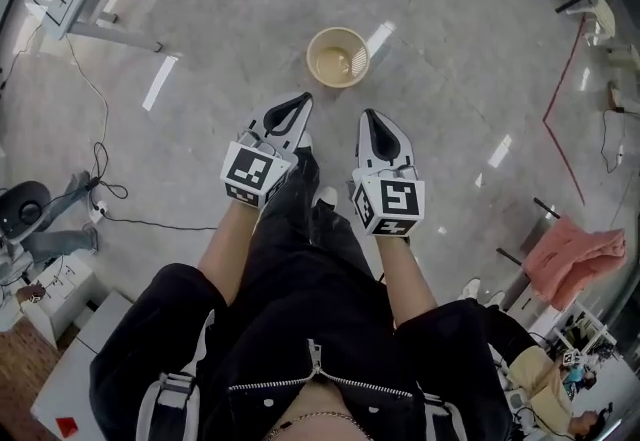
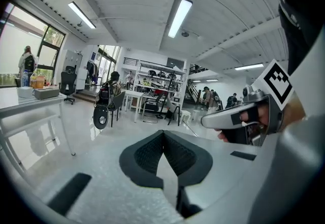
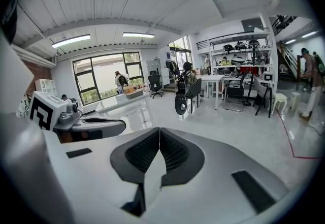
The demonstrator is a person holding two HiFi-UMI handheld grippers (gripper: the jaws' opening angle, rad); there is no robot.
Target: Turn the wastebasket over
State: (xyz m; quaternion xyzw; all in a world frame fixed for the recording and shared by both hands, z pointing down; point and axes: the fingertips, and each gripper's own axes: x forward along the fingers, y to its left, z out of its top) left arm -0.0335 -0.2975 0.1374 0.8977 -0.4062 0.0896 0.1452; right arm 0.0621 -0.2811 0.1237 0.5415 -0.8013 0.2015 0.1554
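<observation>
Polished grey floor (image 1: 450,79) is carrying the wastebasket (image 1: 338,57) upright, mouth up, upper centre | left gripper (image 1: 298,105) and right gripper (image 1: 371,119) are hovering below it, both pinched closed, empty | risk: closed jaws likely knocking the basket away, sliding it.

Left gripper (image 1: 298,104) and right gripper (image 1: 371,117) side by side, tips apart, both pointing forward and slightly down, jaws of each closed together on nothing, bare forearms (image 1: 228,247) behind the fingertips
</observation>
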